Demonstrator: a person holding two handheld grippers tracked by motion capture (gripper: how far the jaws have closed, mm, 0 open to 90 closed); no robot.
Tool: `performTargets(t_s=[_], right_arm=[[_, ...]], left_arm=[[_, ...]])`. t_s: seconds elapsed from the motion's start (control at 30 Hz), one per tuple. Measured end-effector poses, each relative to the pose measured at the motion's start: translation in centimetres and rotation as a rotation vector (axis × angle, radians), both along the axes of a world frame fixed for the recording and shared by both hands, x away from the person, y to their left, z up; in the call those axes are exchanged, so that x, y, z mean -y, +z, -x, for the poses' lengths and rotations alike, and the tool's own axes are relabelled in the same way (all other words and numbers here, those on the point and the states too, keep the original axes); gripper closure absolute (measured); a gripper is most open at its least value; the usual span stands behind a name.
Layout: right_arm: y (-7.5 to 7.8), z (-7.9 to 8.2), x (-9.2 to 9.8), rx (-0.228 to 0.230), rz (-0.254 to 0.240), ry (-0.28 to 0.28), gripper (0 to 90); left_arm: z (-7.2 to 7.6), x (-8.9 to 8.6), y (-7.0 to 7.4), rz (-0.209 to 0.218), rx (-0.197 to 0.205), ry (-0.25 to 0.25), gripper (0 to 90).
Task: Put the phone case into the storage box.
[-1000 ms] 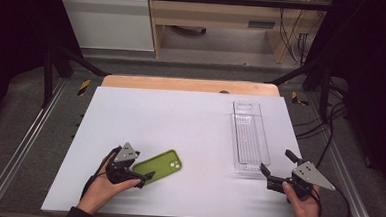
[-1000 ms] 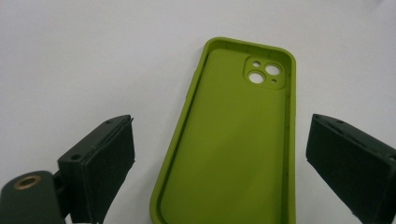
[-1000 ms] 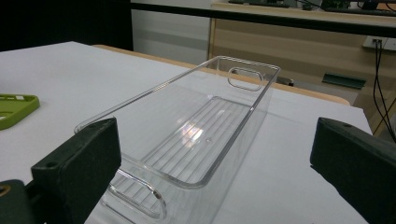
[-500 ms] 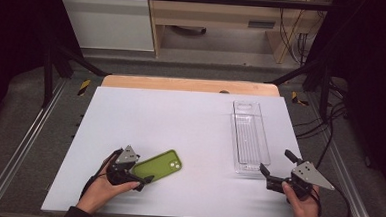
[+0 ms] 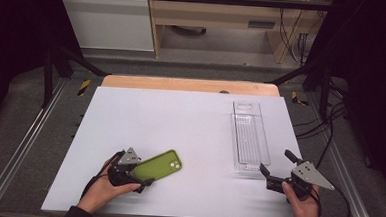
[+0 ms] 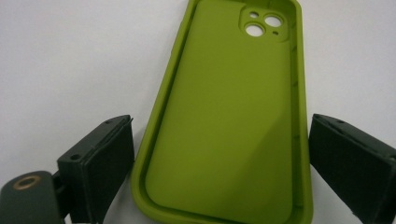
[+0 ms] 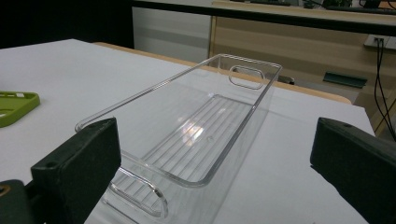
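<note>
Green case (image 5: pixel 157 165) lies flat on the white table (image 5: pixel 180 123), hollow side up, at the near left. Camera cut-outs point away from the person, toward table centre.

Left gripper (image 5: pixel 136 178): jaws spread, one on each long side of the case's near end. In the left gripper view the case (image 6: pixel 233 116) sits between the two black jaws with a sliver of table visible on either side, so no contact with either edge as far as I can tell. Not clamped.

Right gripper (image 5: pixel 274 169): jaws wide apart, holding nothing. It hovers just beside the near short end of the clear tray (image 5: pixel 250 136), which stands lengthwise at the right of the table. In the right gripper view the tray (image 7: pixel 196 126) is empty; ribbed floor and a handle slot in each end wall. The case's corner (image 7: pixel 14 106) shows far off at the left edge there.

Progress, as judged: early. The likely job is moving the case into the tray. Done so far: left jaws aligned around the case; right gripper positioned at the tray, perhaps to steady it. Left to do: close on the case, lift, carry across to the right, set it inside the tray, let go. Case and tray are well apart.
</note>
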State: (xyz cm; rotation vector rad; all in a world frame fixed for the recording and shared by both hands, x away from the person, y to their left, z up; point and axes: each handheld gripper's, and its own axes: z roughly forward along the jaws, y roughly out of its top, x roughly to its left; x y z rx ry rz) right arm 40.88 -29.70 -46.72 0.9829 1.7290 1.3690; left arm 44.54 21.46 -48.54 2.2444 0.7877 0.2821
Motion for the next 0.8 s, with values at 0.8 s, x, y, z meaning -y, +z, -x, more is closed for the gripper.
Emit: performTargets(t_s=[0.8], right_arm=[[-0.02, -0.05, -0.09, -0.013, 0.002, -0.006, 2.3]], left_arm=[[0.20, 0.80, 0.31, -0.049, 0.029, -0.018, 15.7]])
